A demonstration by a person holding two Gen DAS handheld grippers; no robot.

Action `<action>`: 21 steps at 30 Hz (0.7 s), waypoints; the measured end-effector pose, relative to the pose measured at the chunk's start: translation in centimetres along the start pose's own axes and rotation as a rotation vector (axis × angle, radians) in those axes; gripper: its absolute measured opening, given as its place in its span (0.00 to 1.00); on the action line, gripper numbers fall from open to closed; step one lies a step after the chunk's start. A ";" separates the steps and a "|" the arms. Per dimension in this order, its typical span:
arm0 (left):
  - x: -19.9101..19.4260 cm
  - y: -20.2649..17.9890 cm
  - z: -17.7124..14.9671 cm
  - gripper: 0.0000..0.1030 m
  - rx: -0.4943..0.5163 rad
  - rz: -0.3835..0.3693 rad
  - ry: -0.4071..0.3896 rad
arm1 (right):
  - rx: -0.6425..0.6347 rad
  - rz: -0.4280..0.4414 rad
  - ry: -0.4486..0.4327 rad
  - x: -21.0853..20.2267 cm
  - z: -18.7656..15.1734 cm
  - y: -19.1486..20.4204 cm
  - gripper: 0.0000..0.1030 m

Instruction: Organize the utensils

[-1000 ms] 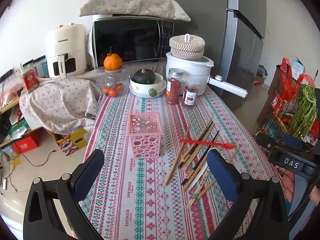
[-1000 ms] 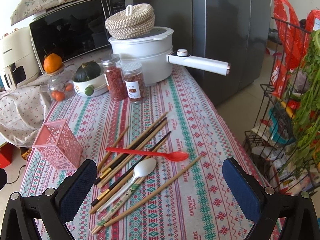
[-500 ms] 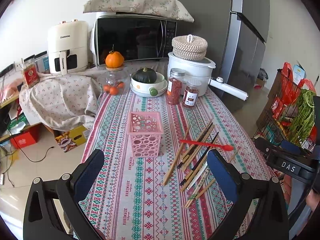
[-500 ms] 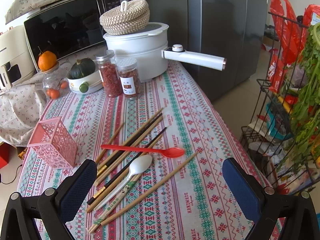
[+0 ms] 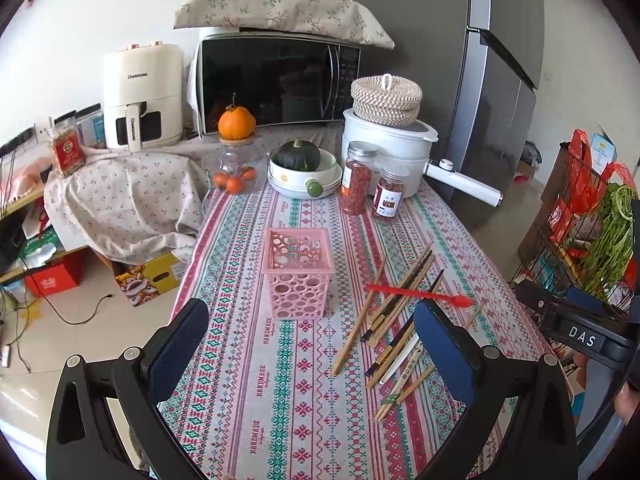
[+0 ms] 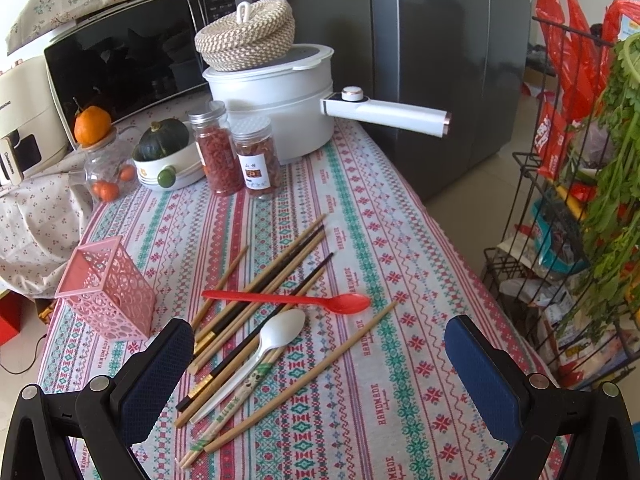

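Observation:
A pink perforated basket [image 5: 298,270] [image 6: 108,288] stands upright and empty on the patterned tablecloth [image 5: 256,376]. To its right lie several wooden and black chopsticks [image 5: 400,296] [image 6: 272,276] in a loose pile, with a red spoon [image 5: 420,294] [image 6: 292,300] across them and a white spoon [image 6: 260,352] nearer me. My left gripper [image 5: 312,344] hovers open above the near table, short of the basket. My right gripper [image 6: 320,364] is open too, above the near ends of the utensils, holding nothing.
At the table's far end stand two spice jars [image 5: 372,192], a bowl with a green squash [image 5: 304,168], a white pot [image 5: 392,144] with a long handle, a glass jar with an orange, and a microwave [image 5: 276,80]. A wire rack with greens [image 6: 600,200] stands right of the table.
Both grippers have drawn back and risen slightly, so the table looks a bit farther away. Nothing on the table has moved, and both grippers stay open.

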State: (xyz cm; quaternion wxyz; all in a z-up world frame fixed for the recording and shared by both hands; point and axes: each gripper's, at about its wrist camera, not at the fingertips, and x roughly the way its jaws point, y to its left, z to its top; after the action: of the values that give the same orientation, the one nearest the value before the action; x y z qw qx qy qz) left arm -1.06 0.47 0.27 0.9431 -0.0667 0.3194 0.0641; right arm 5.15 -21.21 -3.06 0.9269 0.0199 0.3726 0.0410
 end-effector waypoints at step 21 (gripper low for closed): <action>0.4 0.1 -0.1 1.00 -0.029 -0.043 0.027 | 0.056 0.041 -0.021 -0.3 0.2 -0.5 1.00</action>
State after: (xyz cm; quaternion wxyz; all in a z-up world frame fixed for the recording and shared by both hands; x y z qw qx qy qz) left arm -0.82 0.58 -0.03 0.9387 -0.0882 0.3297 0.0475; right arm 5.09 -21.68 -2.80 0.9288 0.0539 0.3633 0.0495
